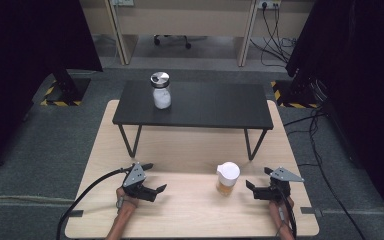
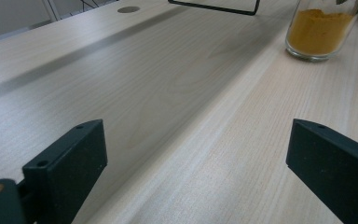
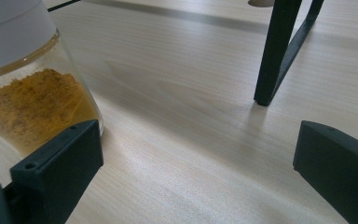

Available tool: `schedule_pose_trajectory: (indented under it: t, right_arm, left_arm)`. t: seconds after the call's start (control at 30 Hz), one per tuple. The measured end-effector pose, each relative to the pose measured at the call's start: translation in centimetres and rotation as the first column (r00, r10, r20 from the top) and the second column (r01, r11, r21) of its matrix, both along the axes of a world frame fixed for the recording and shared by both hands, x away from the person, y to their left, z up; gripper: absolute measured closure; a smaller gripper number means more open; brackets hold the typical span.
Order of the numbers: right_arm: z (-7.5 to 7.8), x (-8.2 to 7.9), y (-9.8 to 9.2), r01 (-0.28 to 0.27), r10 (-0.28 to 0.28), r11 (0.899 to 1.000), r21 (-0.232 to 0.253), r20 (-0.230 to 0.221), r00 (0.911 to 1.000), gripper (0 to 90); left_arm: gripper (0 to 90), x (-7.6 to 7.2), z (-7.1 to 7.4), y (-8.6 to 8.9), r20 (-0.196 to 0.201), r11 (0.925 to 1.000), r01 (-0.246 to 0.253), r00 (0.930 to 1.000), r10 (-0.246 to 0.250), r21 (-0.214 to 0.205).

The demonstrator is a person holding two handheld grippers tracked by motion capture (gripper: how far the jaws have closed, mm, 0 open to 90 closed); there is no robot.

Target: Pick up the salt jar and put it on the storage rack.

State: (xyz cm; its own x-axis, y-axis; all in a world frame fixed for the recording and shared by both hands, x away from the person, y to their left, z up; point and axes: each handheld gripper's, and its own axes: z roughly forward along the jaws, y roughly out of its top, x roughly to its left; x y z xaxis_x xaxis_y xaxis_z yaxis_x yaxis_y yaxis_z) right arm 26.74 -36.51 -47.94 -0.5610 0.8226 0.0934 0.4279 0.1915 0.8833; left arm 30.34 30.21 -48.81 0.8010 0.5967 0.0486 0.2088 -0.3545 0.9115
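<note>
The jar of orange powder (image 1: pixel 227 178) stands upright near the front of the desk (image 1: pixel 190 150), toward my right side, its white lid on. It is the thing nearest both grippers, and the right gripper (image 1: pixel 250 188) is the closer one, just beside it. In the right gripper view the jar (image 3: pixel 32 102) rises just beyond the left-hand jaw and off to that side, not between the jaws. Those jaws stand wide apart with only bare wood between them, so that gripper is open and holds nothing.

The left gripper (image 1: pixel 156 177) sits farther off, on the other side of the jar, also with its jaws spread and empty. In its own view the jar (image 2: pixel 320 28) is up at the far right, well apart from it.

I judge this to be the approach step: the jar is not yet gripped. The next move, as I read it, calls for swinging the right gripper toward the jar until the glass body sits squarely between the jaws, then closing on the body below the lid, without nudging it over.

Counting: two jars in all, this orange one and a second jar with white contents (image 1: pixel 161 90) and a metal lid, which stands on the small black table (image 1: pixel 215 107) at the back of the desk. One black table, two grippers.
</note>
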Motion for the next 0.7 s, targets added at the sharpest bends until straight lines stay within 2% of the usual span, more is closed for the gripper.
schedule_pose_trajectory:
  t: [0.7]
  right_arm:
    - [0.04,0.0,0.08,-0.001,0.001,1.0,-0.007,0.001,1.0,1.4]
  left_arm:
    - [4.2,0.0,0.03,-0.02,-0.003,1.0,-0.001,1.0,0.001,0.001]
